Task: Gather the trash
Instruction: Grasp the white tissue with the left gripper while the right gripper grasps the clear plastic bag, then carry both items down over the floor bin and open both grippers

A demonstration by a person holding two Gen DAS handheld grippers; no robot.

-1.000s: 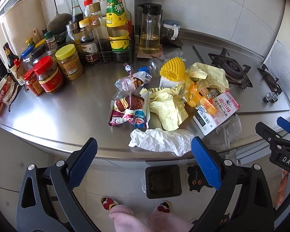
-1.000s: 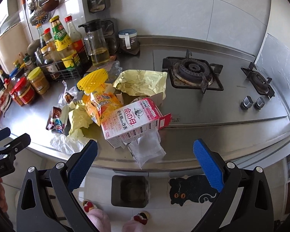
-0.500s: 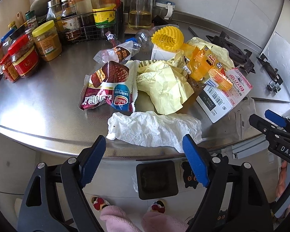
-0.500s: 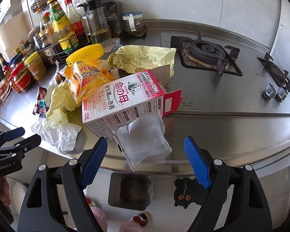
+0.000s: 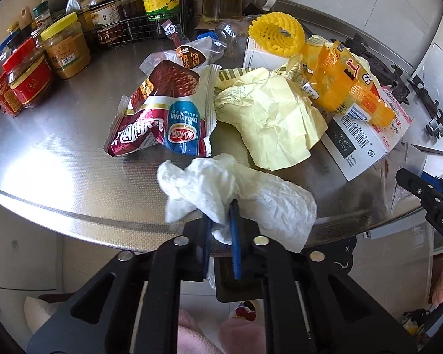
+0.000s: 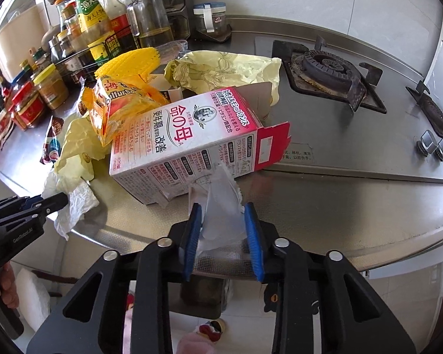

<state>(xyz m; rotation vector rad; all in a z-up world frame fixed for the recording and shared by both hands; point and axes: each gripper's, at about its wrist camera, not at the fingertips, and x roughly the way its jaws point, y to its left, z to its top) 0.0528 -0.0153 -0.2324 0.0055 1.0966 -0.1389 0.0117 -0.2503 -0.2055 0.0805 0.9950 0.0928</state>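
Observation:
A pile of trash lies on the steel counter (image 5: 53, 159). My left gripper (image 5: 221, 224) is shut on a crumpled white tissue (image 5: 251, 194) at the counter's front edge. My right gripper (image 6: 223, 221) is closed around a clear plastic wrapper (image 6: 221, 206) that sticks out in front of the pink and white carton (image 6: 186, 135). Behind lie a red snack wrapper (image 5: 162, 112), pale yellow paper (image 5: 274, 121), an orange bag (image 5: 345, 82) and a yellow foam net (image 5: 276, 32). The tissue (image 6: 73, 203) and the left gripper (image 6: 50, 202) also show in the right wrist view.
Jars (image 5: 65, 44) and sauce bottles in a wire rack (image 5: 138, 14) stand at the back left. An oil jug (image 6: 152, 14) stands by the wall. Gas burners (image 6: 325, 67) and knobs (image 6: 434, 144) are to the right. A dark bin (image 5: 239, 283) sits on the floor below the counter edge.
Both grippers moved in to the counter edge and closed: the left on the white tissue, the right on the clear plastic wrapper.

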